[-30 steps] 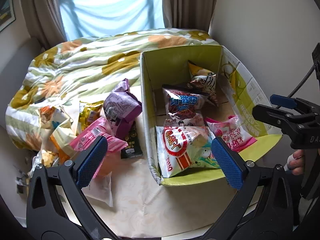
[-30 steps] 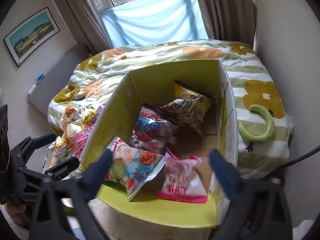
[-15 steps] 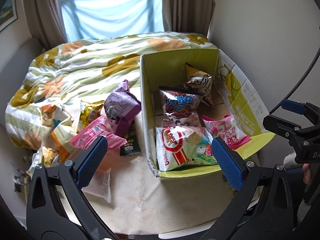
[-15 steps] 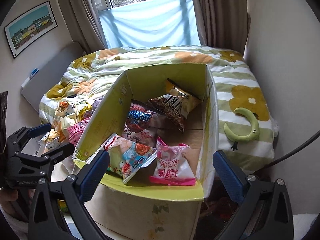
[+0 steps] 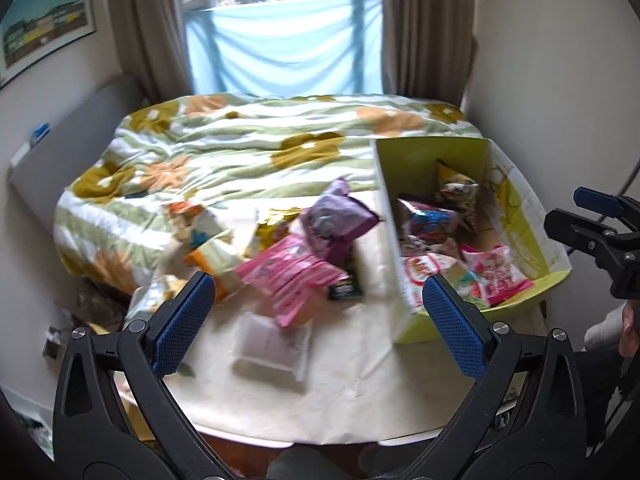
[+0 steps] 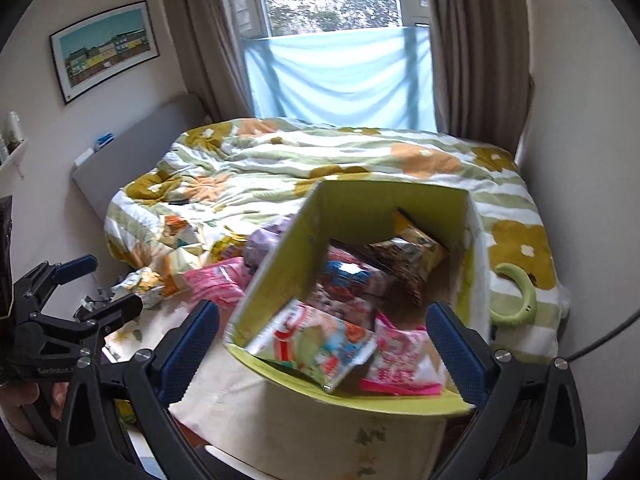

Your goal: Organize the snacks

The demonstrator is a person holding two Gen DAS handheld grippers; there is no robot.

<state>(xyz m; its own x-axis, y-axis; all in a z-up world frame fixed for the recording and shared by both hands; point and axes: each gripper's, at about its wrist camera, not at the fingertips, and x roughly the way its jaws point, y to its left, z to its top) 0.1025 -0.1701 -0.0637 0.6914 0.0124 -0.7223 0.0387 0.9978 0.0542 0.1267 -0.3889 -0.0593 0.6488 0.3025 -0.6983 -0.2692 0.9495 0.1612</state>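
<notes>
From my left wrist cam, the left gripper (image 5: 316, 312) had its blue-padded jaws spread wide with nothing between them, hovering over the cream cloth-covered table (image 5: 344, 396). Right past the pads sat a loose heap of snacks: a pink foil snack bag (image 5: 288, 276), a puffy purple snack bag (image 5: 336, 224) leaning on top of it, a small dark flat packet (image 5: 346, 290) just beside those, and some orange and yellow packets (image 5: 212, 248) further left. A clear plastic container (image 5: 272, 348) lay in front of the pile, pretty blurry. Off to the right was the open yellow-green cardboard box (image 5: 424, 164) with several bags already in it, and the right gripper (image 5: 596, 220) was poking in at the edge of the view.

Switching to the right wrist cam, the right gripper (image 6: 322, 344) was also spread open and empty, sitting just in front of the box (image 6: 384, 204). Inside I could see a white-and-red shrimp-cracker style bag (image 6: 316, 340) hanging over the near edge, a pink-and-white bag (image 6: 400, 356) next to it, a red-and-blue bag (image 6: 348, 276) behind, and a brown-and-yellow chip bag (image 6: 416, 256) at the back. The pink bag (image 6: 216, 284) and the rest of the pile lay left of the box, outside it. The floral green-and-orange duvet (image 6: 320, 156) covered the bed behind everything, with a green crescent-shaped plush (image 6: 520, 296) on it right of the box. The left gripper (image 6: 80, 284) showed at the far left, jaws parted.
</notes>
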